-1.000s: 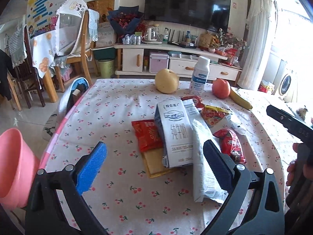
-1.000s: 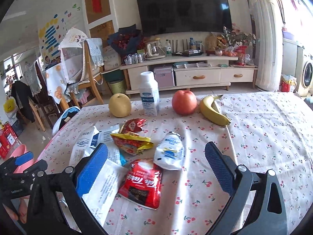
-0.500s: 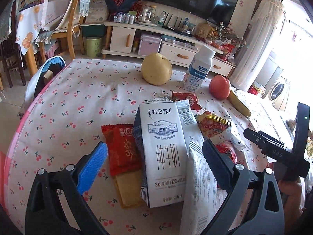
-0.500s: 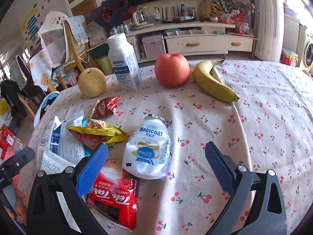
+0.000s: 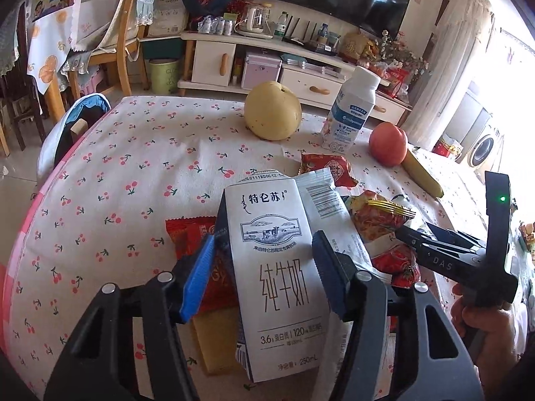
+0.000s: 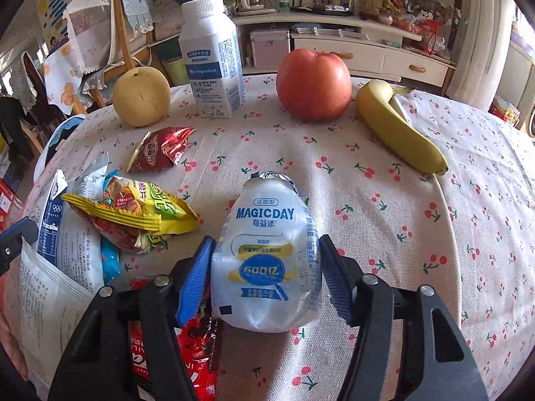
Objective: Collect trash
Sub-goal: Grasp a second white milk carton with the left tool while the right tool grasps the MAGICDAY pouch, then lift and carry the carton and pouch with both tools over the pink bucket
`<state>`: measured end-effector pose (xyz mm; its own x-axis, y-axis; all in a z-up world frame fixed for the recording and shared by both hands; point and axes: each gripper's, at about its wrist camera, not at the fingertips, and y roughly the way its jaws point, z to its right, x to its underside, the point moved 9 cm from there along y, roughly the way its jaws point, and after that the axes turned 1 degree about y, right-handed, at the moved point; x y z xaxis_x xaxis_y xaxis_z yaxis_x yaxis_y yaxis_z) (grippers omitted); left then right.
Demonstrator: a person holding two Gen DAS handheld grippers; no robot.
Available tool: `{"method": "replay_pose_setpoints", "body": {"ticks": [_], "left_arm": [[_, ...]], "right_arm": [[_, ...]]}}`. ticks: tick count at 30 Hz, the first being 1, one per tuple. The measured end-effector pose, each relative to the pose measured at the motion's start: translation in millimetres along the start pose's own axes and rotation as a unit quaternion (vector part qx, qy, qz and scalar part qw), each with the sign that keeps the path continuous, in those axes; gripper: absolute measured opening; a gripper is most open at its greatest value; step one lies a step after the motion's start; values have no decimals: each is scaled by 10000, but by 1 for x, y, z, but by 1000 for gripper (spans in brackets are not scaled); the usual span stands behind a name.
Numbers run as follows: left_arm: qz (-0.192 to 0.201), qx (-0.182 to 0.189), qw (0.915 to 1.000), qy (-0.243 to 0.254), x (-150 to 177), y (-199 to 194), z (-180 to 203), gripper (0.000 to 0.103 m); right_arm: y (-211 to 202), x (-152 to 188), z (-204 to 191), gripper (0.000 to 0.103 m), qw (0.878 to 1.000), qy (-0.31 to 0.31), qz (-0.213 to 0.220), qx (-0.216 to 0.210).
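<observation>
1. Your left gripper (image 5: 264,277) is closing around the white milk carton (image 5: 279,267). Its print reads "特仑苏", "纯牛奶", "3.6", "120" and "250mL". The blue pads look to be at the carton's sides, though you cannot tell from this view whether they press yet.
2. The carton lies flat on the cherry-print tablecloth (image 5: 133,167), long axis running away from you, its sealed top pointing toward the yellow pear (image 5: 272,110).
3. Your right gripper (image 6: 265,277) is closing on the squashed white "MAGICDAY" yogurt bottle (image 6: 269,260) (also marked "每益添" and "600亿"). The pads sit just beside its sides.
4. That bottle lies on its side, foil mouth pointing away toward the red apple (image 6: 314,80).
5. A red wrapper (image 6: 177,351) under your right gripper is half hidden; its lettering is cut off.
6. A yellow-and-red snack bag (image 6: 133,220) lies left of the bottle, its writing too crumpled to read.
</observation>
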<state>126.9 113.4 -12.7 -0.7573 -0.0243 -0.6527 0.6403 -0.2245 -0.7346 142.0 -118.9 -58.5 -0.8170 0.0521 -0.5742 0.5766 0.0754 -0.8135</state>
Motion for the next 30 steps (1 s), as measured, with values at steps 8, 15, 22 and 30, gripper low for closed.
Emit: {"method": "replay_pose_setpoints", "body": {"ticks": [8, 15, 22, 30], "left_arm": [[-181, 28, 9997, -141, 5, 0, -4, 69], [-302, -27, 9995, -33, 15, 6, 0, 68], [-196, -115, 9997, 48, 17, -3, 1, 54], [38, -148, 9996, -253, 10, -26, -20, 54]], "right_arm": [[-12, -3, 1, 61, 9998, 71, 190, -25], [-20, -3, -6, 61, 9996, -70, 263, -54], [-27, 2, -18, 61, 9991, -205, 362, -76], [-49, 10, -25, 61, 9978, -64, 577, -310]]}}
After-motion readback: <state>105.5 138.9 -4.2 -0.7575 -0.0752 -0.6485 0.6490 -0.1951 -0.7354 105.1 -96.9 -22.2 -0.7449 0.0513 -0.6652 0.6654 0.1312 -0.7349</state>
